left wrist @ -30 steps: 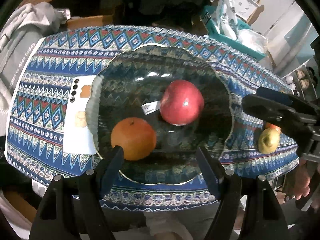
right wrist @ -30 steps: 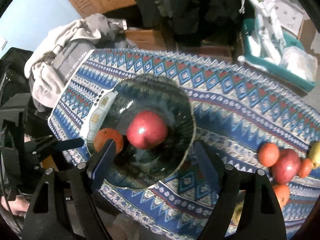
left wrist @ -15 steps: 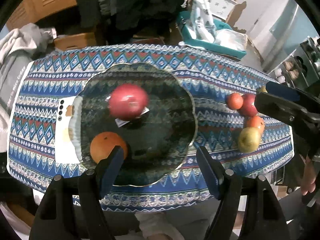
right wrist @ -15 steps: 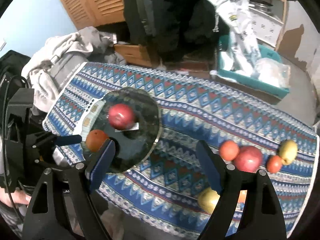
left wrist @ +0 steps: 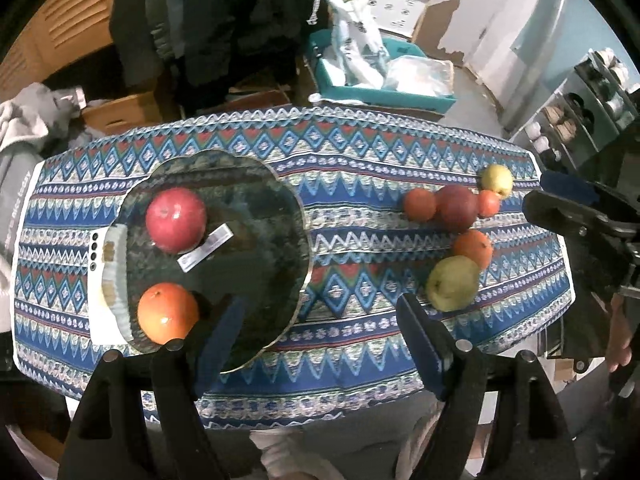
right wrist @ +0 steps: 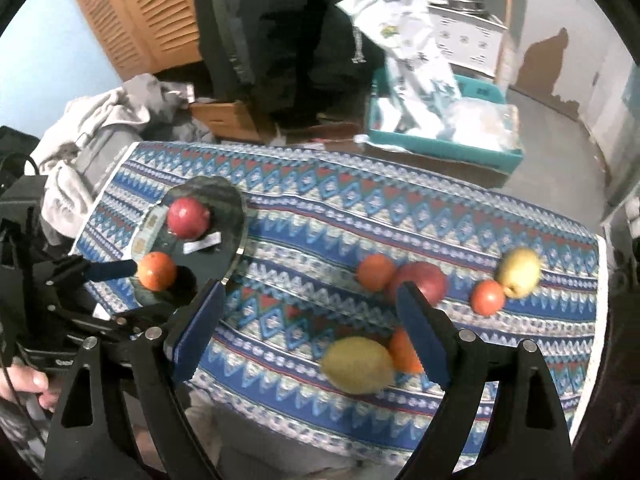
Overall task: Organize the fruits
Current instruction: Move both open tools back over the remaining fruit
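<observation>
Left hand-held gripper (left wrist: 320, 332): your jaws have just been opening and stand apart with nothing between them; it hangs above the bench's near edge, between the plate and the loose fruit.
Right hand-held gripper (right wrist: 310, 320): your jaws have just been opening too, and they grip nothing; it hangs over the near edge by the loose fruit.
Bench (left wrist: 360, 240): covered edge to edge by a blue, red and white zigzag cloth.
Plate (left wrist: 260, 216): dark glass with a scalloped rim, lying towards the bench's left end.
On the plate: a red apple (left wrist: 176, 220) at the far left side, an orange (left wrist: 168, 312) at the near left rim, and a white label (left wrist: 206, 248) lying flat just beside the apple.
White phone (left wrist: 98, 280): flat on the cloth at the left end, its right edge under the plate's rim.
Loose fruit, right end of the bench: a dark red apple (left wrist: 456, 208) with a small orange (left wrist: 419, 205) touching its left side, a smaller orange fruit (left wrist: 489, 203) on its right, and a yellow-green apple (left wrist: 497, 181) at the far side of that.
Nearer the front edge: a yellow-green pear (left wrist: 452, 284) with another orange (left wrist: 474, 248) touching it from behind.
Your view from the right: the pear (right wrist: 358, 364) is blurred and lies between your fingers, untouched.
</observation>
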